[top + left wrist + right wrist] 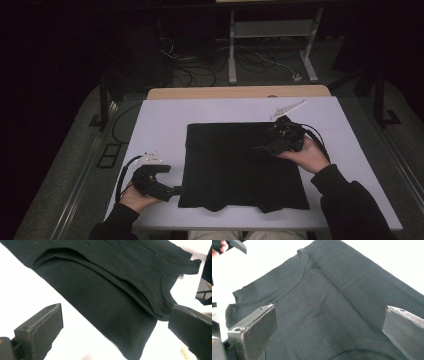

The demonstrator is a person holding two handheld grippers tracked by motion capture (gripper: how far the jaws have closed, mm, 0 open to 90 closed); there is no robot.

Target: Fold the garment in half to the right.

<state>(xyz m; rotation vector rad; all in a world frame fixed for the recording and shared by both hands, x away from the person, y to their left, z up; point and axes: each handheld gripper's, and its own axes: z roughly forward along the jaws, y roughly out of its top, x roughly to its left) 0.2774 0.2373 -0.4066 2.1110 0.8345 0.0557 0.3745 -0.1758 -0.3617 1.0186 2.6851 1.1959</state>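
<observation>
A black cloth garment (240, 165), folded flat, lay mid white tabletop (165, 117). The left tool (176, 189) sat wide at its near left corner, one jaw meeting the hem. The right tool (261, 148) hovered wide over its right half.

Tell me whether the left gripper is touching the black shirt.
Cannot tell. In the left gripper view the gripper is open, one finger right at the shirt's corner, but neither contact nor a gap shows plainly.
</observation>
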